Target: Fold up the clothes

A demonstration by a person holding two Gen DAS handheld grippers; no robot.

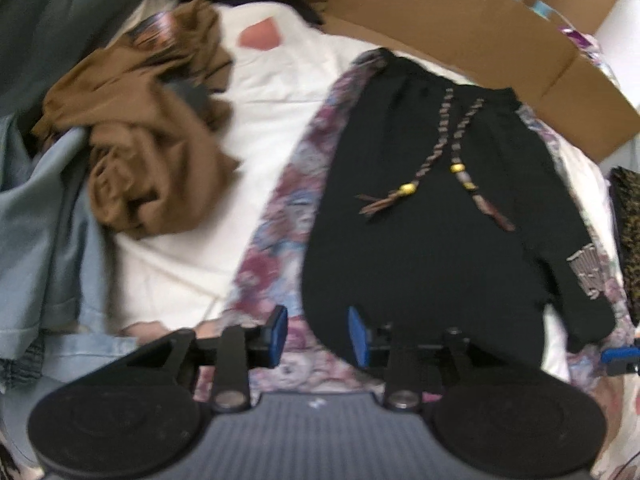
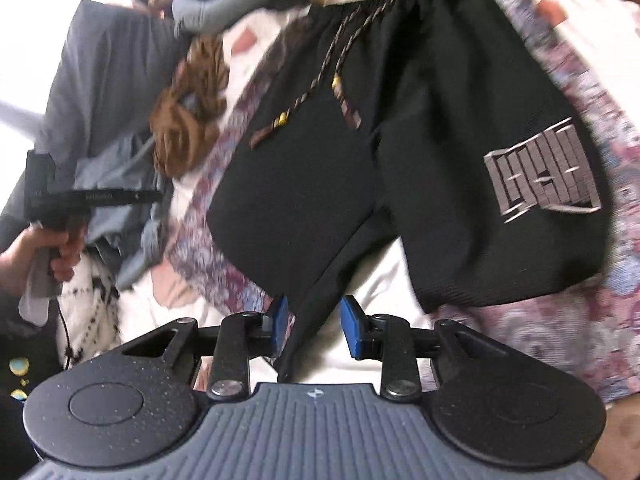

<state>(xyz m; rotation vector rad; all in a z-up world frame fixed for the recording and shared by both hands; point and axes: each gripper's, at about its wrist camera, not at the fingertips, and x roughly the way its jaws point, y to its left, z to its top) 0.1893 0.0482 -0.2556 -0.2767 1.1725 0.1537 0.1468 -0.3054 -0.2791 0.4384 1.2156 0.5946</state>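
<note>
The black shorts (image 1: pixel 436 240) look soft, light and floppy, best taken at a hem corner or the waistband at upper centre. The left gripper (image 1: pixel 318 332) stands apart and empty; the right gripper (image 2: pixel 312 326) is parted too, a loose hem edge between its pads (image 2: pixel 352 332).

From my seat I see black shorts (image 1: pixel 432 208) with a grey block-letter print on one leg and a braided brown-and-grey drawstring (image 1: pixel 448 140) carrying yellow beads. Under them lies a floral cloth (image 1: pixel 276 216) in maroon, pale blue and white, over a cream sheet (image 1: pixel 192 264) with a salmon-pink patch. A crumpled brown garment (image 1: pixel 148 140) sits beside pale blue-grey denim (image 1: pixel 44 216). The cardboard box (image 1: pixel 460 24) is tan. Both my left gripper (image 1: pixel 318 332) and right gripper (image 2: pixel 314 326) show blue pads on black arms.
</note>
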